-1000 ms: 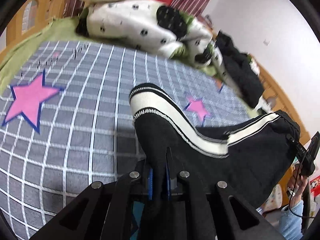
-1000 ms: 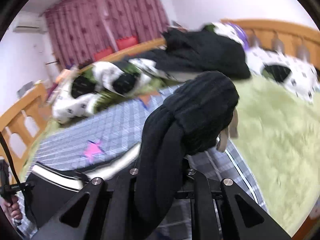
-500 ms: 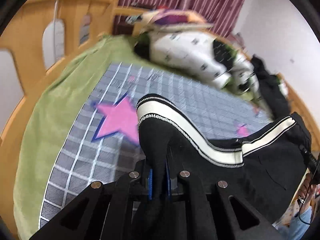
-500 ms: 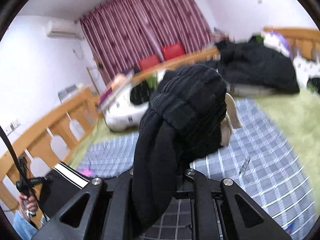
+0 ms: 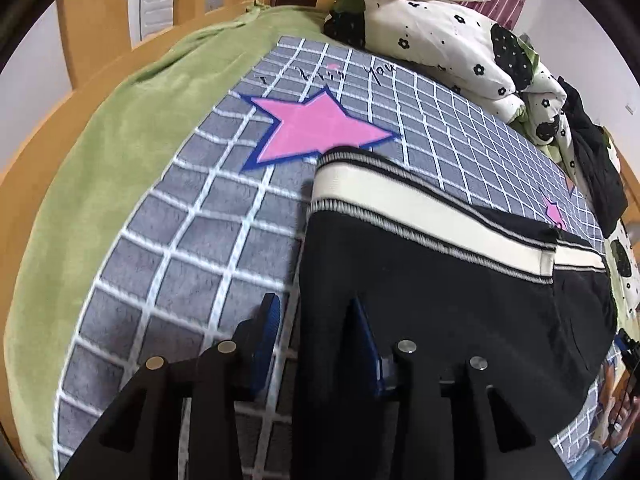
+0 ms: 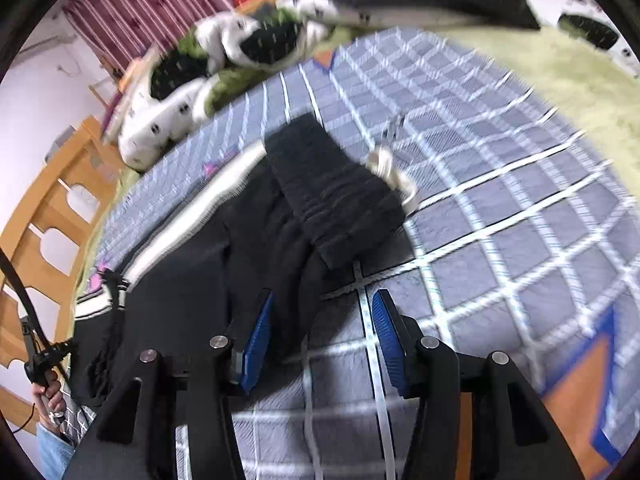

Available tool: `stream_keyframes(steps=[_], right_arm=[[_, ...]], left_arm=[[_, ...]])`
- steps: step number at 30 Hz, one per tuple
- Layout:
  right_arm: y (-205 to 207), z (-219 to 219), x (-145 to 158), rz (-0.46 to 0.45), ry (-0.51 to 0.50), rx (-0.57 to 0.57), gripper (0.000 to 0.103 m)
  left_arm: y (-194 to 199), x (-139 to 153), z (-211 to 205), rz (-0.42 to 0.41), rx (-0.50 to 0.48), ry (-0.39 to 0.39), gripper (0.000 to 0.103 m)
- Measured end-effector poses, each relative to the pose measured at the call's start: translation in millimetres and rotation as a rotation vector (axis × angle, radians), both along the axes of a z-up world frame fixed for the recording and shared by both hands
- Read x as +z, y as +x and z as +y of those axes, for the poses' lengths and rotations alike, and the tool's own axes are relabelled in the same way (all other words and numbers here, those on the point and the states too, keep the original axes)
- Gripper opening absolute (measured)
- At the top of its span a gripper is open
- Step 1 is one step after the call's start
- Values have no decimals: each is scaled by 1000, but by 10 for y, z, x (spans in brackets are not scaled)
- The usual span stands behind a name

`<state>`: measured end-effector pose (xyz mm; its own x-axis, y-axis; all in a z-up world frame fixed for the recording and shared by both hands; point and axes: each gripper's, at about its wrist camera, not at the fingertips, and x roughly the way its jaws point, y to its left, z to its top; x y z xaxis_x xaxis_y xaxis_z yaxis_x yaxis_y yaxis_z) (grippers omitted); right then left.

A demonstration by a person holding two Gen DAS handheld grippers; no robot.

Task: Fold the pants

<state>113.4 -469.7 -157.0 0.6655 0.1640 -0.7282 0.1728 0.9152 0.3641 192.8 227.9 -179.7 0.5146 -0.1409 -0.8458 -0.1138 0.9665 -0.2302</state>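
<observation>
pants — black track pants with a cream side stripe — lie on the grey grid-pattern blanket with pink stars, which covers a green bedspread on a wooden-framed bed. left gripper: jaws opening, blue pads clear of the cloth on both sides, the hem edge of the leg lying between them, so the fabric is let go. right gripper: jaws likewise opening; the dark fabric near the ribbed waistband lies between the pads but is not pinched. a drawstring end trails just beside the waistband. progress, as a judgement: the pants appear already doubled leg-on-leg, with a single stripe along the far edge, and are now laid down lengthwise — the cross-folds that shorten the bundle seem not yet made. the right view is motion-blurred, so creases near the waist cannot be read. a floral duvet is bunched at the far edge of the blanket, apart from the pants.
</observation>
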Motion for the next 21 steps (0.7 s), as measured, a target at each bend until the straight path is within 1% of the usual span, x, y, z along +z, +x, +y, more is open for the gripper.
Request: stream_keyframes(steps=[2, 4, 5, 6, 7, 9, 10, 11, 12, 13, 15, 17, 19, 20, 21], right_arm=[[-140, 105, 206, -60, -61, -9, 47], [-171, 313, 381, -127, -128, 29, 47], [-158, 407, 400, -145, -148, 57, 47], [-107, 537, 401, -146, -175, 86, 47], [-44, 658, 355, -124, -204, 116, 47], [94, 817, 196, -75, -242, 150, 46], [170, 889, 30, -44, -257, 159, 45], [244, 910, -89, -15, -256, 155, 41], [306, 938, -235, 33, -255, 147, 40], [322, 973, -294, 42, -269, 141, 40], [282, 1040, -268, 12, -306, 134, 41], [273, 1077, -260, 16, -335, 146, 41], [275, 1070, -282, 12, -303, 128, 45], [293, 1046, -300, 6, -270, 128, 52], [292, 1034, -325, -3, -240, 131, 55]], left_arm=[[-130, -17, 3, 4, -9, -15, 40], [-326, -43, 35, 4, -15, -46, 40], [-400, -57, 58, 6, -14, -67, 42], [-509, -79, 95, 10, -11, -108, 45], [-634, -121, 145, 18, 0, -166, 50], [-818, -197, 202, 22, 16, -260, 50], [-923, -237, 218, 18, 20, -308, 51], [-983, -265, 214, 15, 22, -330, 51], [-1044, -300, 196, 8, 25, -343, 51], [-1091, -321, 183, -5, 32, -339, 51], [-1125, -335, 134, -28, 38, -310, 51], [-1116, -345, 90, -48, 41, -283, 51], [-1103, -367, 49, -68, 59, -264, 51], [-1099, -362, 38, -73, 64, -259, 51], [-1094, -356, 24, -80, 69, -250, 51]])
